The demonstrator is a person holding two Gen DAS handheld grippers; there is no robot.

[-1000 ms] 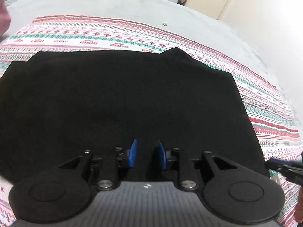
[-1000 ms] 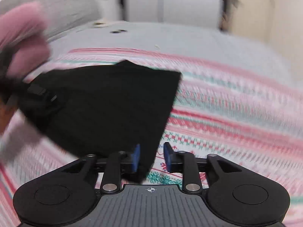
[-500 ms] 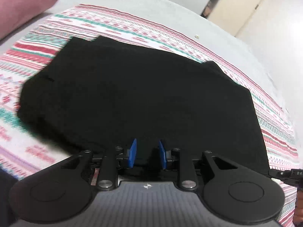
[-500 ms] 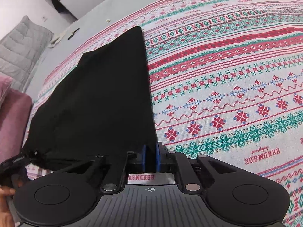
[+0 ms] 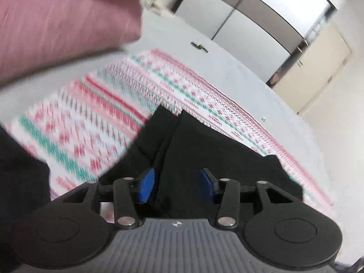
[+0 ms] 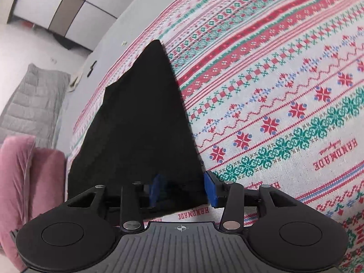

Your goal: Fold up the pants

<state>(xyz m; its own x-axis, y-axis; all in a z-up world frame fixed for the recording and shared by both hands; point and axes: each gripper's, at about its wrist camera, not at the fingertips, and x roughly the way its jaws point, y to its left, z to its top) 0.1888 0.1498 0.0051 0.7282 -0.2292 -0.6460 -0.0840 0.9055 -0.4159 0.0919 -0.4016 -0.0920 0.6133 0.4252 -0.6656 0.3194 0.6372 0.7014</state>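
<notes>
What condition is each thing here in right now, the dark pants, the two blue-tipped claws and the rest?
Black pants: folded, lying flat on the patterned cloth.
Left gripper: jaws opening, pants edge between them, not pinched.
Right gripper: jaws opening, pants corner between them, released.
Patterned cloth: spread flat under the pants.
Pink cushion: blurred, beside the cloth.

Lying across a grey bed [image 5: 238, 68]: patterned cloth [image 6: 284, 91]; sitting nearby, pink cushions [image 5: 56, 22], quilt [image 6: 27, 104], wardrobe [image 5: 261, 11].
</notes>
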